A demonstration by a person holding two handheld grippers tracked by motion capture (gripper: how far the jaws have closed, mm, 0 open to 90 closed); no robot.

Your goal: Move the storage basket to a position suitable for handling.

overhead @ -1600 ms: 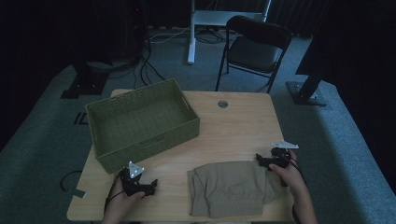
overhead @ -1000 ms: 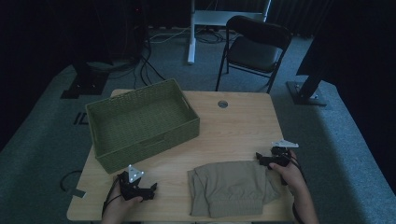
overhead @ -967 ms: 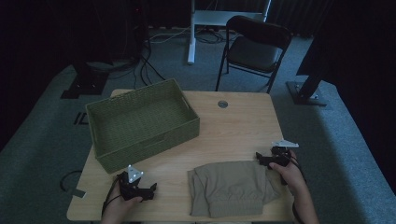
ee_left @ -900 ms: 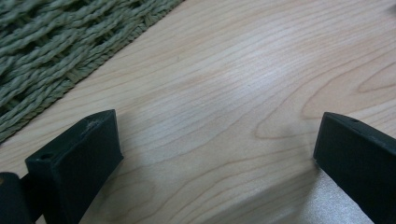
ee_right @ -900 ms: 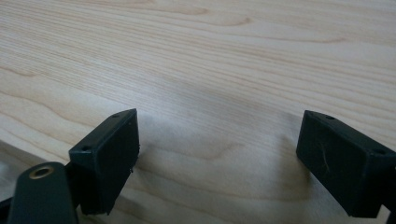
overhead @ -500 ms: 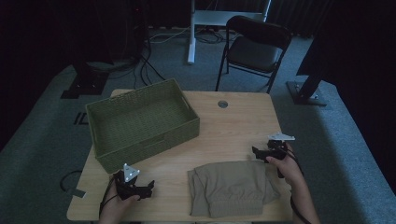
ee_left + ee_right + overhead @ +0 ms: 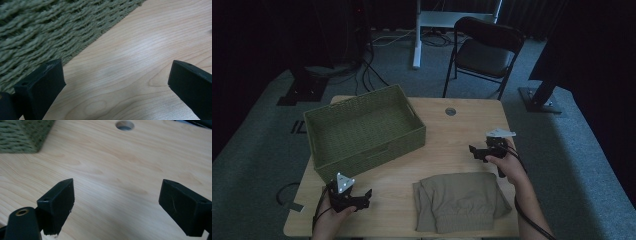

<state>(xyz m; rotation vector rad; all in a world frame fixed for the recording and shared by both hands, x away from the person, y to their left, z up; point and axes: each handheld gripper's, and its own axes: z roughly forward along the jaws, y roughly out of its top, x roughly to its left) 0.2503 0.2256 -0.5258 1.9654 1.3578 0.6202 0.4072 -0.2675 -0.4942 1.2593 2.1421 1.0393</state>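
We see a folded cloth point(image 7: 459, 200) lying at the table's point(image 7: 452, 135) near edge, between our 2 grippers. The right gripper point(image 7: 477, 151) hovers just beyond its right corner, jaws wide, holding nothing. The left gripper point(image 7: 362, 196), jaws also wide and bare, sits just before the green basket point(image 7: 362, 131).

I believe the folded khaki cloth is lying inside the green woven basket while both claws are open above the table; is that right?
Not quite: the high view shows the folded cloth lying on the table, in front of the basket, not inside it. The left claw and right claw are indeed open.
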